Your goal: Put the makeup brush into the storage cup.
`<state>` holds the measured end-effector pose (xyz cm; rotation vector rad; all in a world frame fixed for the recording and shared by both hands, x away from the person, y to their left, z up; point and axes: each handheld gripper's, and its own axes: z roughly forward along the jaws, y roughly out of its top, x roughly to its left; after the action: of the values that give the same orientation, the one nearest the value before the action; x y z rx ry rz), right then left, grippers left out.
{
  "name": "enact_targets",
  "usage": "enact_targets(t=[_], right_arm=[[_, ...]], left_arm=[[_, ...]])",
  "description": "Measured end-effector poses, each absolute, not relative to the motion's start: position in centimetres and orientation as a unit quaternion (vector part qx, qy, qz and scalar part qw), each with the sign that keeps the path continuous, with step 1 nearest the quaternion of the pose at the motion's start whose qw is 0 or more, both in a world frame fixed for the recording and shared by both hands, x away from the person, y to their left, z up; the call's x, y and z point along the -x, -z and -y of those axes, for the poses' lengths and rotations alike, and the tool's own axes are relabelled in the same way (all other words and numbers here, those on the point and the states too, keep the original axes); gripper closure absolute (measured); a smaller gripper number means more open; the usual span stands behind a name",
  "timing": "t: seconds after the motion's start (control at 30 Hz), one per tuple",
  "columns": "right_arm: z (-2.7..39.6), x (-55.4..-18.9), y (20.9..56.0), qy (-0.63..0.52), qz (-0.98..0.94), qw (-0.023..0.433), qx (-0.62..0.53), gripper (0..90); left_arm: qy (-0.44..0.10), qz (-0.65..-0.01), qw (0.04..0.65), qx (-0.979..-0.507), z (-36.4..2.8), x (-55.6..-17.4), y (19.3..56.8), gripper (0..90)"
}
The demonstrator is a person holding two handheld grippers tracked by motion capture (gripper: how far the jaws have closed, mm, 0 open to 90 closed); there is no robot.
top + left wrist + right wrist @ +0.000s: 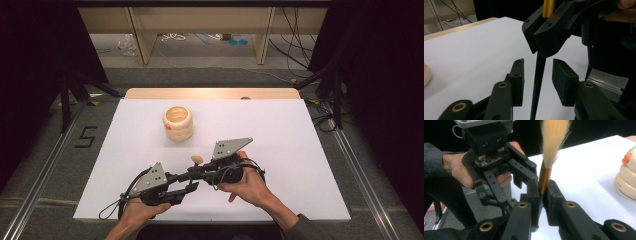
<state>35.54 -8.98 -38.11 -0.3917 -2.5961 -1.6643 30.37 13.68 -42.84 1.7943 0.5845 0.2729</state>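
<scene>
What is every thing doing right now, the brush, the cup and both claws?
Brush: upright, bristles up, clamped at its gold band.
Right claw: shut on the brush.
Left claw: open, jaws on each side of the brush's dark handle, not touching.
Ribbed cup: standing upright on the white table, apart from the claws.

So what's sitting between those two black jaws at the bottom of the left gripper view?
The brush's thin dark handle stands in the gap between the left gripper jaws, which do not yet touch it, as that view shows.
</scene>
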Motion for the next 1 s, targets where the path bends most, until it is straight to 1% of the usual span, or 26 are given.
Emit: enact_targets(t=[0.23,0.53,0.73,1.0], right_arm=[[8.82,-35.45,38.26,0.533,0.837,0.021,0.125,83.5],[8.75,-35.37,38.31,0.531,0.838,0.024,0.123,83.6],[8.65,-35.35,38.42,0.535,0.835,0.026,0.122,83.5],[8.69,-35.31,38.4,0.538,0.833,0.028,0.123,83.1]], left_arm=[[-0.111,-0.25,0.578,-0.769,-13.58,-30.26,42.89,69.0],[-0.115,-0.233,0.574,-0.776,-13.6,-30.31,42.86,75.6],[-0.112,-0.233,0.577,-0.775,-13.72,-30.38,42.92,82.2],[-0.126,-0.217,0.577,-0.777,-13.75,-30.4,42.88,83.4]])
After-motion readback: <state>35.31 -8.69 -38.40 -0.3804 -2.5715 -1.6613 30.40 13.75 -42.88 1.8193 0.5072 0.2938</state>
